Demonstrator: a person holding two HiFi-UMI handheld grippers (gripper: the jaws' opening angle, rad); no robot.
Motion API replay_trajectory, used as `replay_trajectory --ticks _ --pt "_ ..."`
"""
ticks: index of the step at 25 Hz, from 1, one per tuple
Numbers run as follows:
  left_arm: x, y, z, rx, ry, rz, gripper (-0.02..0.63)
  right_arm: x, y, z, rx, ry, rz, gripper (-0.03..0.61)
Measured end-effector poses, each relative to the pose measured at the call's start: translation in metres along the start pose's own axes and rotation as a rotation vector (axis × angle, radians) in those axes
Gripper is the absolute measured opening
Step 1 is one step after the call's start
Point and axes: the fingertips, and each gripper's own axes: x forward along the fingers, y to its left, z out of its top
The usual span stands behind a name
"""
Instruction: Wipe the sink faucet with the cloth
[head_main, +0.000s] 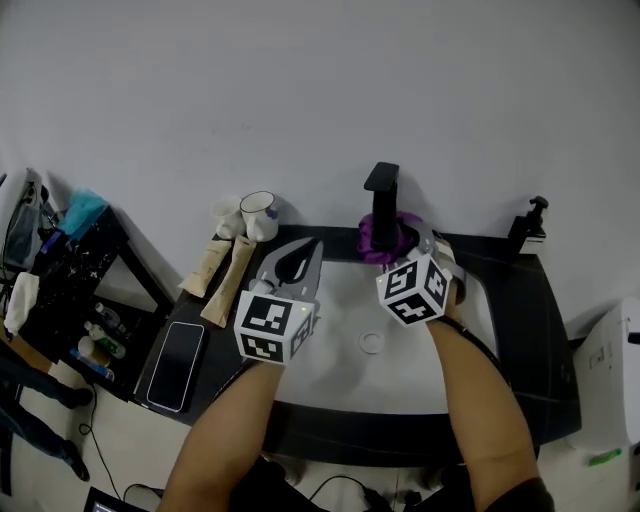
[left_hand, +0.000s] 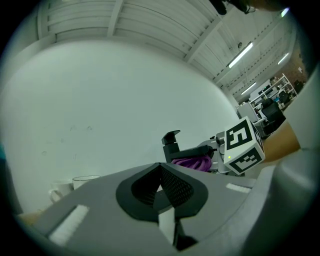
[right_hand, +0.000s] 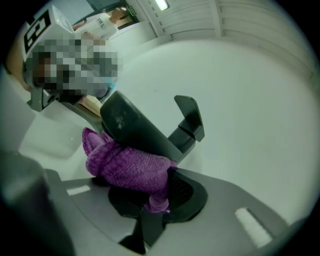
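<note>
A black faucet (head_main: 381, 203) stands at the back of the white sink (head_main: 330, 350). A purple cloth (head_main: 384, 237) is bunched round its base. My right gripper (head_main: 412, 242) is shut on the cloth; in the right gripper view the cloth (right_hand: 127, 167) is pinched between the jaws of the right gripper (right_hand: 160, 197) and pressed up under the faucet's spout (right_hand: 137, 130). My left gripper (head_main: 296, 262) hovers over the sink's left side, shut with nothing in it. The left gripper view shows its closed jaws (left_hand: 160, 187), with the faucet (left_hand: 171, 142) and cloth (left_hand: 192, 162) beyond.
A black counter (head_main: 545, 340) surrounds the sink, with a drain (head_main: 371, 342) in the basin. A phone (head_main: 177, 365), paper packets (head_main: 218, 268) and a white mug (head_main: 260, 215) lie to the left. A soap dispenser (head_main: 528, 228) stands at the back right. The wall is close behind.
</note>
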Motion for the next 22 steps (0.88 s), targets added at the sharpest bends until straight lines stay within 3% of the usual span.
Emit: replay_trajectory --ticks 8,14,19,22 --pt "-0.002 0.002 -0.006 0.025 0.029 0.015 0.017 0.004 0.024 -0.022 -0.113 0.106 0.09 0.053" --pt "-0.001 0.002 -0.009 0.031 0.041 0.013 0.017 0.007 0.042 -0.04 -0.11 0.196 0.188 0.052" --pt "-0.001 0.003 -0.01 0.022 0.044 0.018 0.017 0.001 0.034 -0.038 -0.08 0.15 0.159 0.054" --pt "-0.001 0.002 -0.009 0.013 0.039 0.015 0.017 -0.013 0.008 -0.033 -0.041 0.116 0.088 0.054"
